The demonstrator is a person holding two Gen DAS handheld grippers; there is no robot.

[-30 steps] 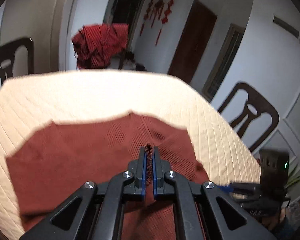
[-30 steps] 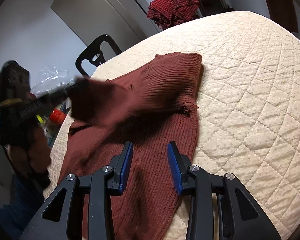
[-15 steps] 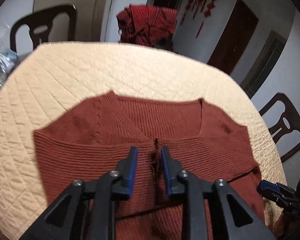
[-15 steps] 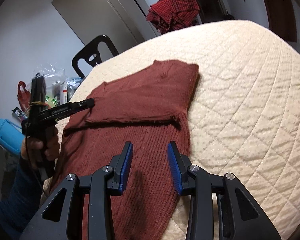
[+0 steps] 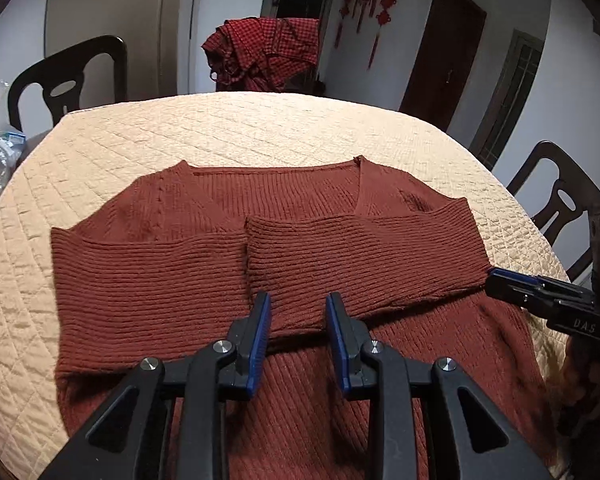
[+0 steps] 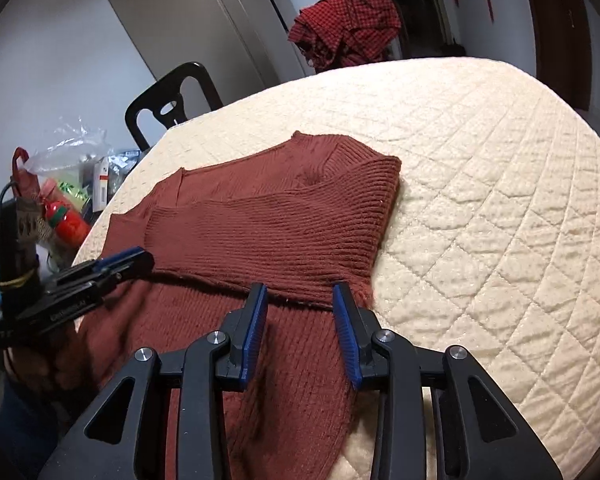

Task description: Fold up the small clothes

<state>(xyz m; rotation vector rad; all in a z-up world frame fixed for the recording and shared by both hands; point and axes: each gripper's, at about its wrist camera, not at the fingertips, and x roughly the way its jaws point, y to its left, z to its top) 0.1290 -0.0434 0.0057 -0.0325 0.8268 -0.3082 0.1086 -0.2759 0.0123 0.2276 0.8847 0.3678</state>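
The left gripper (image 5: 296,312) has just let go: a second ago its jaws were clenched on a pinch of rust knit, and they have since been opening, so they now stand released with nothing pressed between them, hovering over the near edge of the sleeve it laid down. The right gripper (image 6: 300,304) is open too and holds nothing, its jaws narrowing a touch as it hangs above the folded hem.

Going from biggest down: the round table (image 5: 260,132) under its cream quilted cover fills the room's middle. On it, toward six o'clock from the left camera, lies the rust-red sweater (image 5: 180,280), flat, neckline pointing to twelve. Both sleeves (image 5: 360,256) are now folded across the chest and meet near the centre, where a second ago one still hung lifted in the air.

By my reckoning the sleeve stage is finished, and folding the body up from the bottom comes next.
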